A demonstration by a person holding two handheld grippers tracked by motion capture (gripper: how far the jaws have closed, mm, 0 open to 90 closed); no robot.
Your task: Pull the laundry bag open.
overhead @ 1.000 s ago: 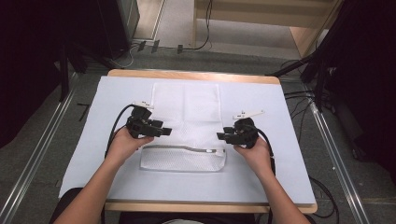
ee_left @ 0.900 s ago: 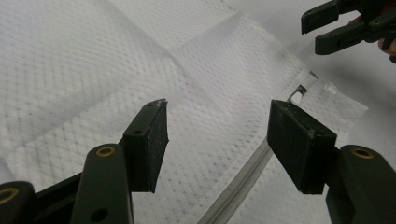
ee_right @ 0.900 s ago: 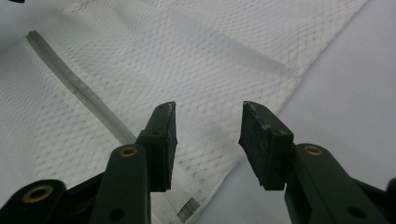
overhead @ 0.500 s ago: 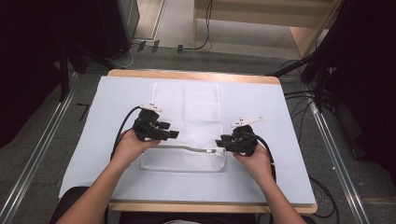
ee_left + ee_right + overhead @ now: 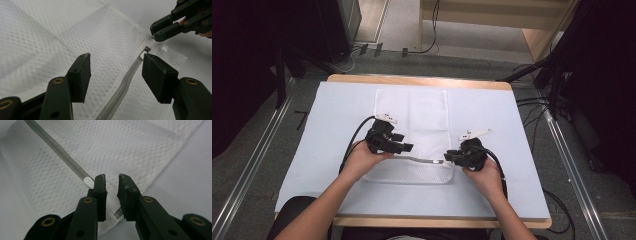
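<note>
A: Pale cover (image 5: 337, 115) over whole table, white mesh bag (image 5: 412, 107) lying flat at centre of high view. Where to find the zipper?

B: Across lower part of bag. Zipper (image 5: 412, 159) with long axis left to right in frame, approx. level. Zip pull (image 5: 433, 161) at right end, close to lower right corner of bag.

A: Nearer to which hand?

B: Right one. Right gripper (image 5: 447, 156) just beside pull, tips pointing left along the zip. Left gripper (image 5: 404, 141) over left part of zip, well apart from pull.

A: Jaws on right?

B: Narrow, and just been closing. In right gripper view, small gap between them, only bag corner fabric under it. Pull not inside: sitting just outside one jaw, at centre left of that frame. No pressing on anything, as far as visible.

A: And left?

B: Wide, nothing held. In left gripper view, zip passing between the two jaws, below them.

A: So next move?

B: Prob. small shift of right tips sideways onto pull, then closing. After that, travel along zip axis toward left of high view.
</note>
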